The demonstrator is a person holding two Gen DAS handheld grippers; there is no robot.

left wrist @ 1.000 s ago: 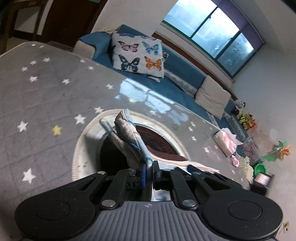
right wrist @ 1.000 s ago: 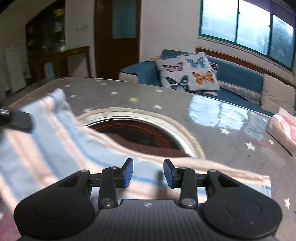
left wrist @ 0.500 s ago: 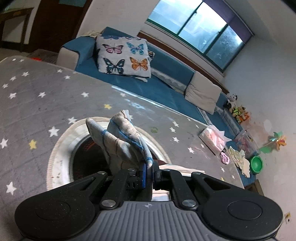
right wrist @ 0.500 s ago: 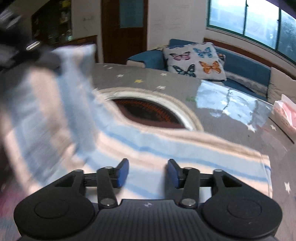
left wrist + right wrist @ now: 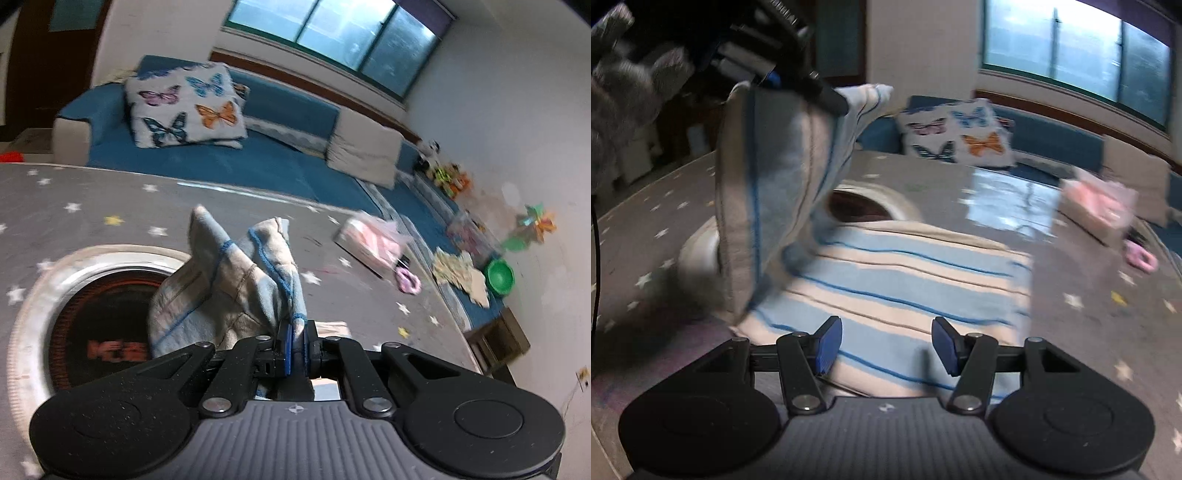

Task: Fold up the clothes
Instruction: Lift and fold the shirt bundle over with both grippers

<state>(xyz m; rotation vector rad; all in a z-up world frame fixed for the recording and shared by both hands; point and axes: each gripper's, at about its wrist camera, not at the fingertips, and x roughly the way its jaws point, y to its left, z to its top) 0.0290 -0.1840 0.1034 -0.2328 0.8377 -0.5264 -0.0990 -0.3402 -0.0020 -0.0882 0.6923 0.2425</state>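
A blue and beige striped cloth [image 5: 905, 280] lies on the grey star-patterned table [image 5: 1089, 325]. My left gripper [image 5: 295, 345] is shut on one end of the cloth [image 5: 236, 291] and holds it bunched up above the table. That lifted end [image 5: 768, 177] hangs from the left gripper at the upper left of the right wrist view and drapes down onto the flat part. My right gripper [image 5: 886, 345] is open and empty, low over the near edge of the flat cloth.
A round heater opening with a pale rim [image 5: 33, 295] sits in the table, partly under the cloth. A pink tissue pack [image 5: 1100, 206] and a pink hair tie [image 5: 406, 280] lie at the far right. A blue sofa with a butterfly cushion [image 5: 184, 107] stands behind.
My left gripper has carried the held cloth end up and to the right, over the flat part. My right gripper has opened slightly wider and stayed over the near edge.
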